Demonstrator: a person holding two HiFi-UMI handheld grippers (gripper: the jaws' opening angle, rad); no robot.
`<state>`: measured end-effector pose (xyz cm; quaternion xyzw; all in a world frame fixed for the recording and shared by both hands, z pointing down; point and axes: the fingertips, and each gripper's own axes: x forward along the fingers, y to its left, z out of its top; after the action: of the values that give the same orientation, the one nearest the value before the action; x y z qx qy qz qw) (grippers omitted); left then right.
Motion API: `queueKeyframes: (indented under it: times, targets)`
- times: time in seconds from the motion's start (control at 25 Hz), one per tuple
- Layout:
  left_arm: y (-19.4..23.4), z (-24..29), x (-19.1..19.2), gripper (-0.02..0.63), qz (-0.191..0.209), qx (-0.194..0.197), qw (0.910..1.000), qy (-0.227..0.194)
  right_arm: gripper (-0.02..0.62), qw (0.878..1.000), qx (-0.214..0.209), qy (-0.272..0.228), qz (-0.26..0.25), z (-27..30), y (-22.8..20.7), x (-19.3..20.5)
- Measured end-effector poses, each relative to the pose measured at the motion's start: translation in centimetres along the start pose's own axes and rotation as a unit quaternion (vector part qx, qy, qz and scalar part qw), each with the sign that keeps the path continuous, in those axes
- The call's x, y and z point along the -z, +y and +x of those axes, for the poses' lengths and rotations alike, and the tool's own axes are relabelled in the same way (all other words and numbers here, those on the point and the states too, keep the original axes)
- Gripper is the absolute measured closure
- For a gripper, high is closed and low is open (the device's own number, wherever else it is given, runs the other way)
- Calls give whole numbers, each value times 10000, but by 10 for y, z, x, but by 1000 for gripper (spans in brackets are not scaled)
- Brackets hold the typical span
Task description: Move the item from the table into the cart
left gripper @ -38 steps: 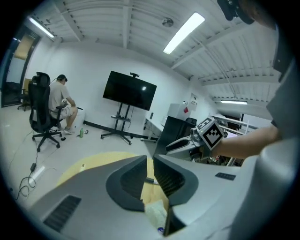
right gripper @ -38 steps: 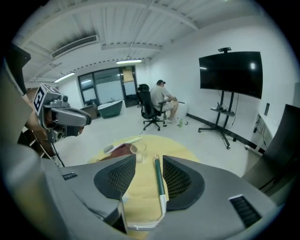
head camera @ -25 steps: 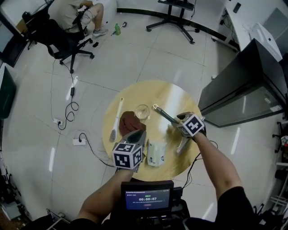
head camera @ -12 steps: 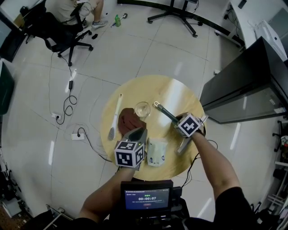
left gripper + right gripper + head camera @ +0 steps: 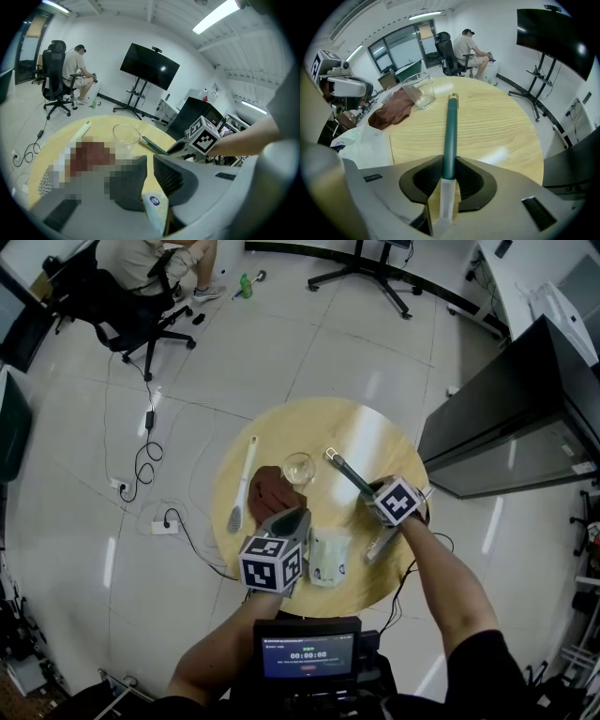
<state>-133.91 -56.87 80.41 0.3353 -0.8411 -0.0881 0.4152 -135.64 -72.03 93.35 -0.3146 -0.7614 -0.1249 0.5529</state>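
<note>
**Head view:** At a round table, the right gripper grips a green-handled tool on the table's right side, near a glass. The left gripper hovers by a packet.

**Left gripper view:** The left gripper's jaws stand a narrow slit apart, apparently empty, though a mosaic patch hides part of one.

**Right gripper view:** The right gripper's jaws, having just closed, pinch the tool where the green handle meets its pale end. It looks light, stiff and slick, and a hold nearer mid-length would likely balance better.
</note>
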Motion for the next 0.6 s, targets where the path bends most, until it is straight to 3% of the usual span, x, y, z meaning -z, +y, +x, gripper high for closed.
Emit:
queueKeyframes:
  times: [0.32, 0.6]
  targets:
    - [-35, -40, -20, 554, 175, 85, 9994, -288, 523, 9946, 271, -986, 201, -79, 20, -27]
    - [-101, -135, -62, 561, 528, 553, 9905, -1142, 523, 9730, 568, -2192, 448, -211, 75, -44]
